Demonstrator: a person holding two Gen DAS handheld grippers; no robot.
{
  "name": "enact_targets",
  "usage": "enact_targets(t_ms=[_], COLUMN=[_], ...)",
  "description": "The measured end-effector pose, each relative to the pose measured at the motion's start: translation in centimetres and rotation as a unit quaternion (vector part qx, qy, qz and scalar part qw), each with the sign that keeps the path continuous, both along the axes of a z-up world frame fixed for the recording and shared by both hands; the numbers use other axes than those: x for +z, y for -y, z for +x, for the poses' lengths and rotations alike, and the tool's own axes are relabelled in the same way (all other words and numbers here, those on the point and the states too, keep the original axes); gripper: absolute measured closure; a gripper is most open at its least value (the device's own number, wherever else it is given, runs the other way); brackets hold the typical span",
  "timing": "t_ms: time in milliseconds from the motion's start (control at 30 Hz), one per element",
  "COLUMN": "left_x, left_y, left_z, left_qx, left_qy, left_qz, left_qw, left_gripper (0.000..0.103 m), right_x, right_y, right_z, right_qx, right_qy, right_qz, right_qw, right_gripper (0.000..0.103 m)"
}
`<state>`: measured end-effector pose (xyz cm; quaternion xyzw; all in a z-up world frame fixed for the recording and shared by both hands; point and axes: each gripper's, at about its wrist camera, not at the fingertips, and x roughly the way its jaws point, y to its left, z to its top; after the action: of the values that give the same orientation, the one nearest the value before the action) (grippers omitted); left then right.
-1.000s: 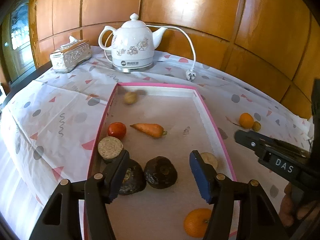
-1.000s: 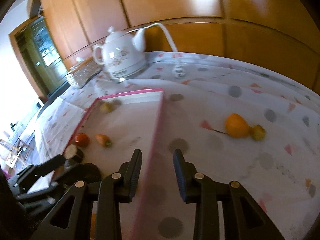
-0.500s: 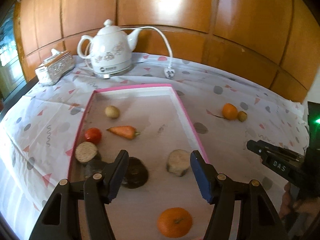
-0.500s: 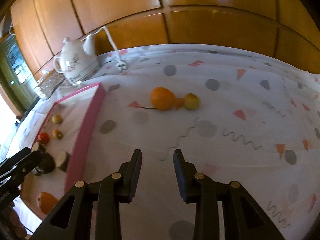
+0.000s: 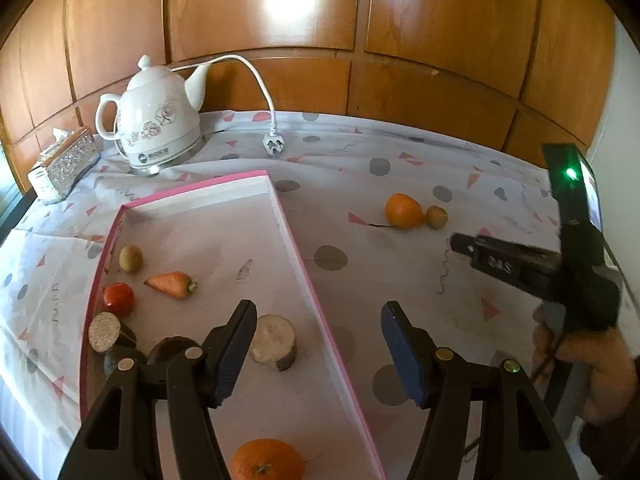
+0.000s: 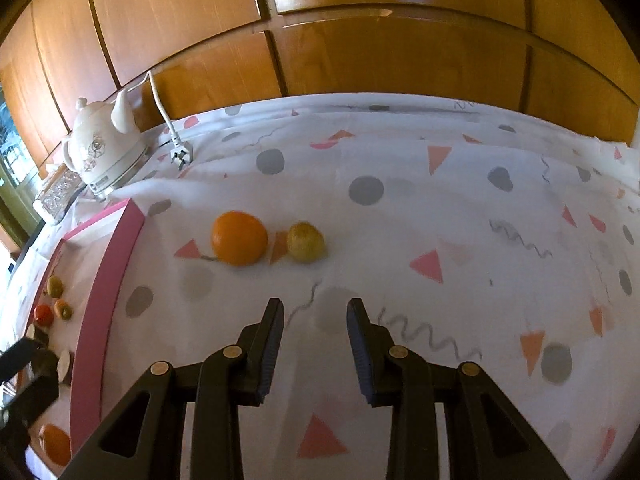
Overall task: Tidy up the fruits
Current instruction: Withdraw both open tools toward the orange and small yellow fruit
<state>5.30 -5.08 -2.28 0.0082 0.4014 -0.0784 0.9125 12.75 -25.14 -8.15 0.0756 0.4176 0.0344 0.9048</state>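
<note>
The orange (image 6: pixel 239 238) and small yellow-green fruit (image 6: pixel 306 242) lie side by side just beyond the right gripper (image 6: pixel 315 340), narrow-jawed and empty, nearer than the half-open, empty left gripper (image 5: pixel 316 350).

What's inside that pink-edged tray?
In the tray: a kiwi, carrot, tomato, an orange, a pale round chunk and two dark pieces. The left gripper hides part of them.
</note>
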Motion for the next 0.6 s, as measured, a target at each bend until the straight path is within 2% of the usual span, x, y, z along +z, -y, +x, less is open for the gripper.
enact_targets(t_ms=[400, 467, 600], left_x=[0.2, 0.2, 0.1], left_y=[0.6, 0.9, 1.7], left_z=[1.2, 1.5, 2.3], left_qx=[-0.005, -0.008, -0.016], left_qy=[-0.003, -0.006, -0.013], left_qz=[-0.016, -0.018, -0.024], left_qw=[0.9998, 0.9998, 0.9995], left_gripper=[0.038, 0.038, 0.038], right_x=[-1.1, -1.4, -1.3], right_y=[-1.5, -1.8, -1.6], right_z=[5.8, 6.3, 6.0], right_qx=[0.023, 0.029, 0.032], right_qy=[-0.011, -0.017, -0.017], right_qz=[-0.051, -0.056, -0.065], right_qw=[0.998, 0.998, 0.997], right_gripper=[0.072, 0.078, 0.078])
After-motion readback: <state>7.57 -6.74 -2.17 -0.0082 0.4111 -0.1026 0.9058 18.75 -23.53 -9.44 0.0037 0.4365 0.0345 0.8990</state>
